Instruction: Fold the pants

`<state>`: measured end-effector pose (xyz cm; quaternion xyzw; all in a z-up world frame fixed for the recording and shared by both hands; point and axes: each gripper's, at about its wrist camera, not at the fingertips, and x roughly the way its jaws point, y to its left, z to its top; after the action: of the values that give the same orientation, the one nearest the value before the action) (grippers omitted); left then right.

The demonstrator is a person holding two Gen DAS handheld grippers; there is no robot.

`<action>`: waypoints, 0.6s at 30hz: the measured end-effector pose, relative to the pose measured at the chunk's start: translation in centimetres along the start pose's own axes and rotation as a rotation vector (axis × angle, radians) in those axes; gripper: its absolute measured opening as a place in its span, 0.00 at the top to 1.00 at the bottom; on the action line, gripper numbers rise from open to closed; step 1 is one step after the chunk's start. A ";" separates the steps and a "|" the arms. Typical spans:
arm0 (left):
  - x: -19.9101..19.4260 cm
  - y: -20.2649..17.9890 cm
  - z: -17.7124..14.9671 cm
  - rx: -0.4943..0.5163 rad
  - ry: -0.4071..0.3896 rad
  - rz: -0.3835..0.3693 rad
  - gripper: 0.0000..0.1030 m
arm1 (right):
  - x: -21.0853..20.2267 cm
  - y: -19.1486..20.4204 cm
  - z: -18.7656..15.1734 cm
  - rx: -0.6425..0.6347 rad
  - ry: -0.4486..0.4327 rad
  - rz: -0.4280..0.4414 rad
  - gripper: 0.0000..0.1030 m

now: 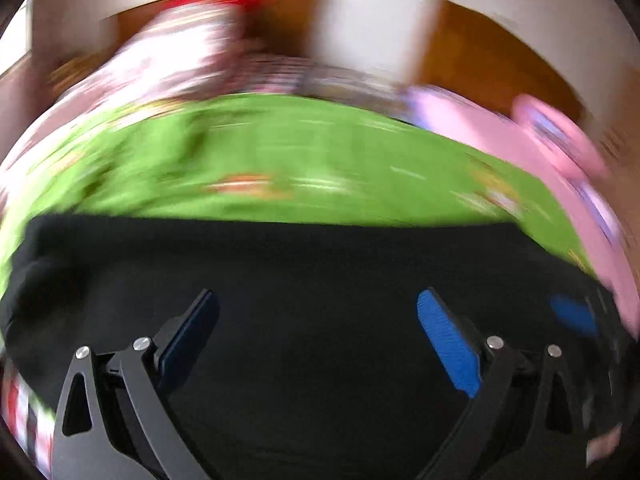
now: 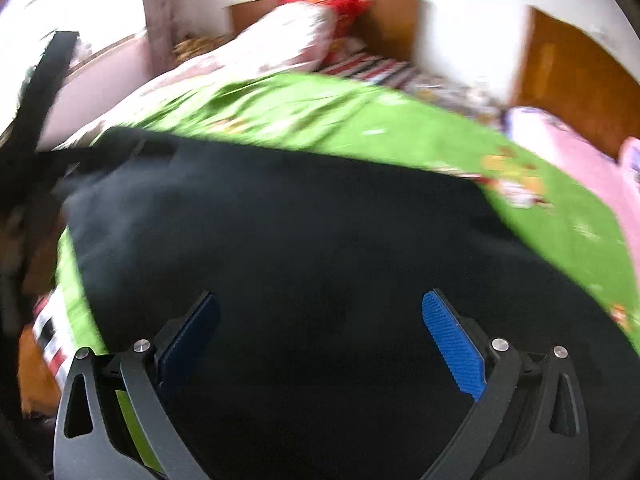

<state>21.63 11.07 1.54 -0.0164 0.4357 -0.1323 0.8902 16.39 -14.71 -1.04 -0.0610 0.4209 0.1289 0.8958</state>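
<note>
- The bed (image 2: 360, 120), under a green printed sheet (image 1: 304, 160), carries everything; a pink blanket (image 1: 532, 148) lies at 2 o'clock in the left wrist view, and pillows (image 2: 292, 36) are heaped at 12 o'clock against a wooden headboard (image 2: 396, 20).
- The black pants (image 2: 300, 240) lie spread on the sheet and fill the 6 o'clock half of both views; motion blur hides seams and waistband.
- The left hand-held gripper (image 1: 318, 336) hovers above the cloth with jaws wide apart, holding nothing.
- The right hand-held gripper (image 2: 320, 338) is likewise spread and empty over the fabric.
- Judged step: between folds, or before the first. Next, each gripper likely needs to pinch an edge and carry it across.
- No containers are visible.
</note>
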 end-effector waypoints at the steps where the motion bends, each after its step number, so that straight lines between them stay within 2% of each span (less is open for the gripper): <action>1: 0.4 -2.1 0.2 0.050 0.013 -0.046 0.03 | -0.1 -1.5 -0.1 0.026 0.006 -0.021 0.05; 3: 1.9 -6.4 1.1 0.126 0.053 -0.179 0.03 | -0.3 -4.8 -0.4 0.076 0.022 -0.081 0.05; 5: 4.2 -9.8 1.9 0.176 0.081 -0.228 0.03 | -0.4 -7.5 -0.8 0.093 0.041 -0.135 0.05; 6: 5.3 -10.7 2.1 0.189 0.105 -0.235 0.03 | 0.0 -9.1 -1.3 0.097 0.080 -0.161 0.05; 8: 8.4 -12.0 2.1 0.190 0.165 -0.184 0.03 | 1.2 -12.0 -3.0 0.097 0.185 -0.243 0.05; 9: 9.5 -12.1 2.0 0.195 0.179 -0.154 0.03 | 0.9 -12.9 -3.7 0.108 0.176 -0.209 0.04; 10: 9.9 -12.4 1.7 0.219 0.167 -0.128 0.02 | 0.5 -13.9 -4.4 0.141 0.168 -0.159 0.04; 11: 9.9 -12.8 1.5 0.249 0.151 -0.109 0.02 | -0.2 -14.9 -5.3 0.161 0.168 -0.146 0.04; 15: 10.2 -13.5 1.0 0.300 0.152 -0.036 0.01 | -3.5 -16.4 -7.4 0.207 0.098 -0.224 0.04; 18: 10.4 -14.1 0.9 0.317 0.148 -0.003 0.01 | -4.1 -17.2 -9.7 0.215 0.121 -0.229 0.04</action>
<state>25.28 -5.22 -3.94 0.1332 0.4738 -0.2016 0.8468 11.60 -34.05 -4.07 -0.0202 0.4755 -0.0237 0.8791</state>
